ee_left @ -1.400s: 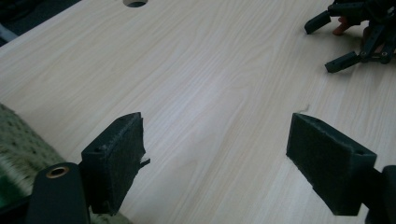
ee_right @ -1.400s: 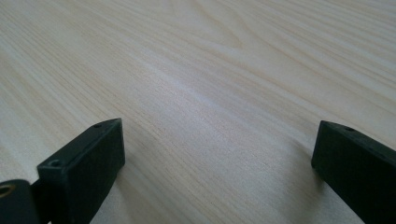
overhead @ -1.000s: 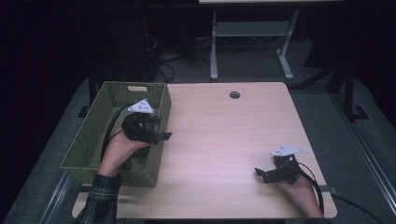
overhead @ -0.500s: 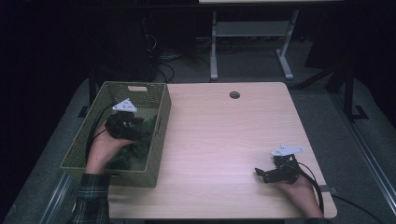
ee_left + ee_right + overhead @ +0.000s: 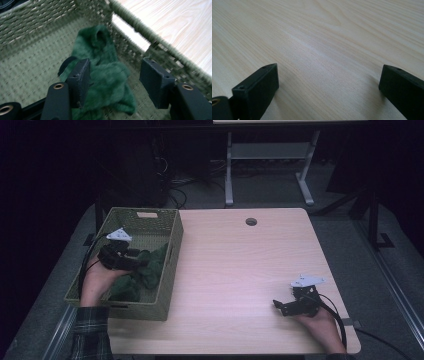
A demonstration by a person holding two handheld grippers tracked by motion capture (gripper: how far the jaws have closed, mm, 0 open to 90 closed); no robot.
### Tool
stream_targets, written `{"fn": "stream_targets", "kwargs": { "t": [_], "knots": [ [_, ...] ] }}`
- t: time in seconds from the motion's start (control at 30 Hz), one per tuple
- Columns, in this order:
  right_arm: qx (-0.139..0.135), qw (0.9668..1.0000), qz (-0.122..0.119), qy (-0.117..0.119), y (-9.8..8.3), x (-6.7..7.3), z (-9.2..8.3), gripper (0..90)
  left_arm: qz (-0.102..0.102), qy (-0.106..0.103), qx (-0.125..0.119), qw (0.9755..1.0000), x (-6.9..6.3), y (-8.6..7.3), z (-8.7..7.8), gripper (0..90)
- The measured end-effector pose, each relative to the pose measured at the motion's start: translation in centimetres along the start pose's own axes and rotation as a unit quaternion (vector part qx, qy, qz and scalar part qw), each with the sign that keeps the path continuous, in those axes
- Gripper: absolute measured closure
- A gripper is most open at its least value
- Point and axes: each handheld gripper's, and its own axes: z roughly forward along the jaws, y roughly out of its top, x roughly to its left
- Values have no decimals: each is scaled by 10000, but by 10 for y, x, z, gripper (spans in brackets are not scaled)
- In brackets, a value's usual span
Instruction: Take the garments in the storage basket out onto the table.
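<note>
The left gripper point(image 5: 131, 262) was found inside the woven green basket point(image 5: 172, 254), its jaws partly apart and just closing, with the green cloth point(image 5: 107, 82) between them; one pad point(image 5: 80, 77) was seen against the cloth, the other clear of it, so no grip was recorded. The cloth was heaped against the basket's wall nearest the table's middle, and that wall stood just beyond the far jaw. The basket was placed at the table's point(image 5: 235, 270) left edge. The right gripper point(image 5: 287, 307) was held near the table's front right corner, well apart from the basket, jaws wide with bare wood between them. A round hole point(image 5: 251, 221) was noted near the far edge.
</note>
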Motion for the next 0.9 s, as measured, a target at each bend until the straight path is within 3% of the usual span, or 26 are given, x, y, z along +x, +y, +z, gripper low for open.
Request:
{"fn": "stream_targets", "kwargs": {
  "t": [0.17,0.53,0.9],
  "knots": [
    [0,10000,-1,-1,0,0,0,23,-10,9,200,9998,6,-7,3,385],
    [1,10000,-2,-1,0,0,0,24,-192,13,570,9982,13,-18,22,225],
    [-1,10000,-1,-1,0,0,0,24,-292,-15,833,9961,19,-28,39,252]
  ]
}}
